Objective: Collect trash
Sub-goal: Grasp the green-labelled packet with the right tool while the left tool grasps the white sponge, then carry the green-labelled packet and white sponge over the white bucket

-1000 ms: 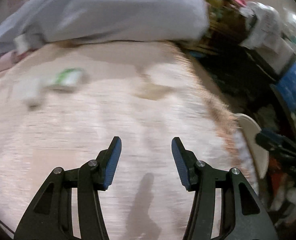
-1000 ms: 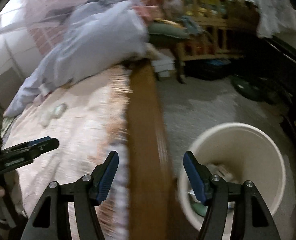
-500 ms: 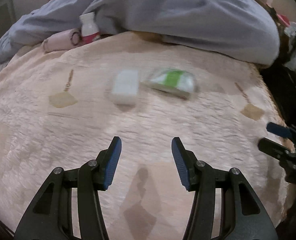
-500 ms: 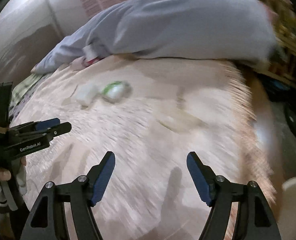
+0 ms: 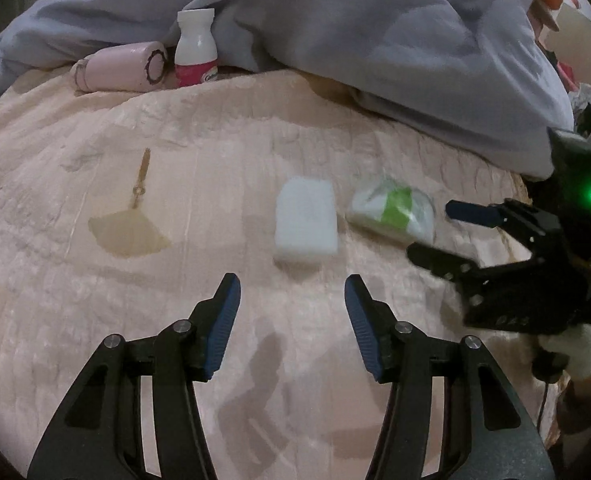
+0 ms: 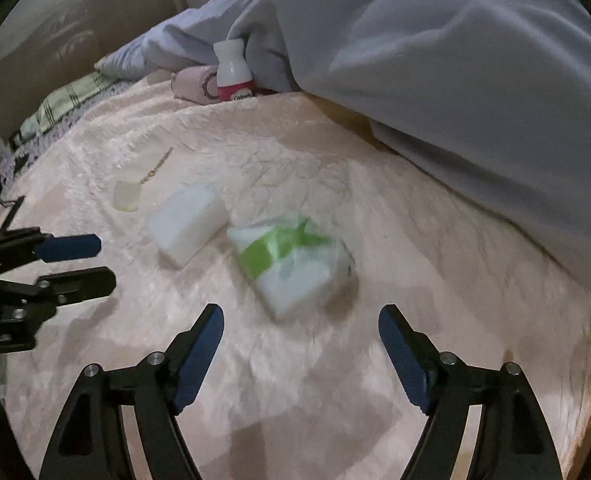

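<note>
A white foam block lies flat on the pink bedspread, with a white and green packet to its right. My left gripper is open and empty, just short of the block. My right gripper is open and empty, just short of the packet; the block lies to its left. The right gripper also shows at the right of the left wrist view. The left gripper shows at the left edge of the right wrist view.
A white bottle with a pink label and a pink roll stand at the back against a heaped grey duvet. Fan-shaped marks pattern the bedspread. A checked cloth lies at the far left.
Both grippers swung left from the bed's edge and the bin onto the bedspread. They have closed in on the block and the packet, which now lie just ahead of the fingers.
</note>
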A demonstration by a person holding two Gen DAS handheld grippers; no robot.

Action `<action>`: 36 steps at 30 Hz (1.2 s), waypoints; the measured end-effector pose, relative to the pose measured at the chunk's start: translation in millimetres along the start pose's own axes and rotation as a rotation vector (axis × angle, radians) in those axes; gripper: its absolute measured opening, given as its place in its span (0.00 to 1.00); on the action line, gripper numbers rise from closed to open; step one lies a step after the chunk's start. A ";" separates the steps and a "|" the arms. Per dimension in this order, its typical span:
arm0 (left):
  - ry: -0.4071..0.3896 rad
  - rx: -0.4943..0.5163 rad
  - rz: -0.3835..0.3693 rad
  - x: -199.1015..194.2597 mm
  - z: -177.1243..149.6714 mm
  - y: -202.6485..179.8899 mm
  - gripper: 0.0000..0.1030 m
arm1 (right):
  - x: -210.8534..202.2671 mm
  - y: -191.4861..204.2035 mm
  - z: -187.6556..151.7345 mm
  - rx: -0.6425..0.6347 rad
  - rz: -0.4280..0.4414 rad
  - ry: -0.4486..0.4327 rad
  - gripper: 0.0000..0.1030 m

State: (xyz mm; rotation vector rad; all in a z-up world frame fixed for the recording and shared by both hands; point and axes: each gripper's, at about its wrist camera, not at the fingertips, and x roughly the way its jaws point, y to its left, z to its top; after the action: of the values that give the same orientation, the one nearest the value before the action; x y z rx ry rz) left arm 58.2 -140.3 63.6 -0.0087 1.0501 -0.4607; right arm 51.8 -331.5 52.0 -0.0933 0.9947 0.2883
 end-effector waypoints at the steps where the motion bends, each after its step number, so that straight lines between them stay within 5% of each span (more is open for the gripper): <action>1: -0.006 0.004 -0.001 3.4 3.9 -0.3 0.52 | 2.4 0.5 2.7 -0.011 -0.003 0.003 0.76; 12: 0.070 -0.037 0.025 59.9 31.1 -0.6 0.52 | 36.6 -8.6 21.4 -0.020 0.020 -0.001 0.74; 13: 0.070 -0.046 0.020 61.4 30.5 0.6 0.51 | 35.8 -7.6 20.7 -0.025 0.016 -0.005 0.54; 14: 0.056 -0.057 0.013 59.9 30.0 2.3 0.49 | 34.2 -6.9 19.7 -0.025 0.009 -0.013 0.50; 15: 0.047 -0.065 0.006 57.7 29.7 3.4 0.36 | 30.6 -8.2 18.0 -0.014 0.003 -0.026 0.45; 19: 0.033 -0.070 -0.028 42.5 23.6 -2.7 0.34 | 10.0 -18.1 3.1 0.038 0.026 -0.061 0.37; 36: -0.028 0.208 -0.080 -29.5 -63.8 -169.1 0.34 | -149.9 -51.0 -163.8 0.329 -0.078 -0.150 0.37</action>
State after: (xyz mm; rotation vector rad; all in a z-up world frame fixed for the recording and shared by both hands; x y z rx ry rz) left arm -68.5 -269.1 93.6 0.1271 0.9730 -0.6393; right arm -143.5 -444.0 85.6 0.1866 0.8752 0.0563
